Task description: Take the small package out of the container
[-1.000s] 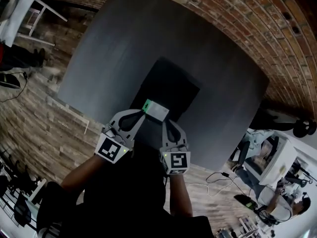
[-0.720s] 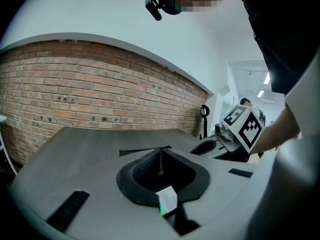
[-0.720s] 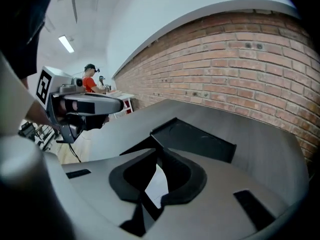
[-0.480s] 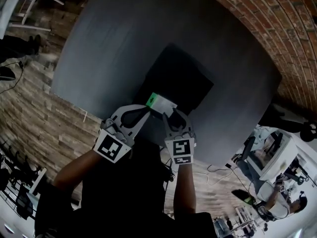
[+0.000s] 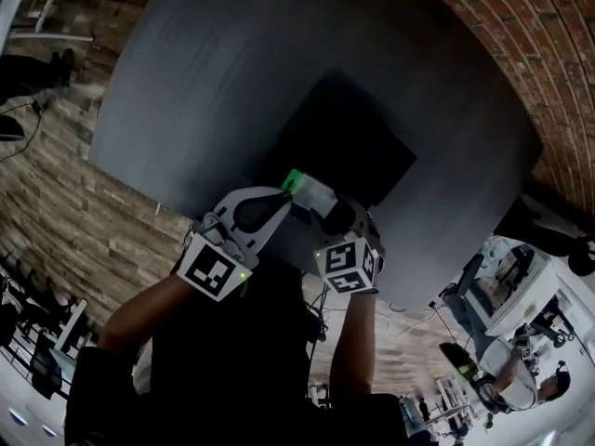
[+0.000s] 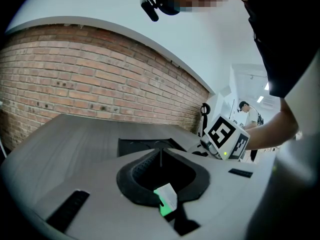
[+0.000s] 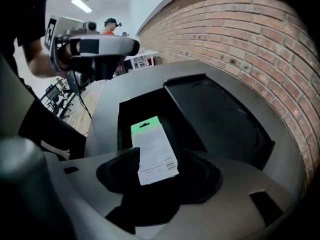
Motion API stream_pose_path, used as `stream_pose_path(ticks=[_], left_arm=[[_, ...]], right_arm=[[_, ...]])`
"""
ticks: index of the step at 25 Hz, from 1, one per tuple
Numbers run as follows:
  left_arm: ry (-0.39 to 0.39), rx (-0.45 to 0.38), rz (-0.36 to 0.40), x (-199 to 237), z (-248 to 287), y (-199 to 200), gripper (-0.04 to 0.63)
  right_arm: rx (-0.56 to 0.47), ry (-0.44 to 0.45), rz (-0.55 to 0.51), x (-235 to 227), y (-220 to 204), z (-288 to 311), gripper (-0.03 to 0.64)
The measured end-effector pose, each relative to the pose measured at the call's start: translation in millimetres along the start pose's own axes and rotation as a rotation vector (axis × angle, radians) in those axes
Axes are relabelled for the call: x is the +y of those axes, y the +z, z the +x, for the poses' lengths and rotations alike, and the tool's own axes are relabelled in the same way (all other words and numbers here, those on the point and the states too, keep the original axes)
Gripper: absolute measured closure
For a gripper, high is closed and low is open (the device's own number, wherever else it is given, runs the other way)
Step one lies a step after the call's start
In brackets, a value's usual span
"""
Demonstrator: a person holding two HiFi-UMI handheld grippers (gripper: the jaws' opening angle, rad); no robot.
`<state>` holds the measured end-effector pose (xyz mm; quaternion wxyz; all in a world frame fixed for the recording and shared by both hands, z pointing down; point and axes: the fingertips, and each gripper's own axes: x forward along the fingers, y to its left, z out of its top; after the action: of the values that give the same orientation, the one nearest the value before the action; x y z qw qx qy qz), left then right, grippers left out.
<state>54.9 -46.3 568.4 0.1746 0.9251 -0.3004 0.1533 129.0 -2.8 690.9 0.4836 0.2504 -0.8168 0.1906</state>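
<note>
Your right gripper (image 5: 332,214) has just let go. Its fingers (image 7: 240,184) have been swinging open and now stand wide. The white label end of the package (image 5: 309,191) lies loose between them, with no pad pressing on it.

A second ago both grippers met at the package. Now only your left gripper (image 5: 284,200) carries it, its fingers (image 6: 90,174) pinched fully together on the green end.

The package hangs tilted over the near edge of the black container (image 5: 363,147), above its narrow slot. It looks clear of the bottom, though I can't tell for sure.

The lift now depends on one thin pinch. Draw the package away with your left toward the grey tabletop (image 5: 214,72), and keep your right off it so the label end doesn't snag.
</note>
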Motion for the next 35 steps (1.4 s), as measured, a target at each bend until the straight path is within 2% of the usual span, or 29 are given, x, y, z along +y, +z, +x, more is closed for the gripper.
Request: stream_pose_path(ticks=[9,16,26,31,35], left_arm=[[0.013,0.01,-0.017,7,2,-5,0.555],[0.019,0.017,-0.035,13,-2,-12,0.555],[0.03,0.015,-0.047,20,-4,-15,0.555],[0.033,0.014,-0.044,20,-7,-16,0.555],[0.03,0.01,-0.041,16,-6,-15,0.555]], right_arm=[[0.178,0.057,-0.115,-1,-23,15,0.343],[0.245,0.127,-0.143,4,-24,24,0.333],[0.227,0.115,-0.153,10,-21,25,0.341],[0.21,0.092,-0.161,11,-19,23,0.37],[0.187,0.06,-0.167,5,-15,15,0.425]])
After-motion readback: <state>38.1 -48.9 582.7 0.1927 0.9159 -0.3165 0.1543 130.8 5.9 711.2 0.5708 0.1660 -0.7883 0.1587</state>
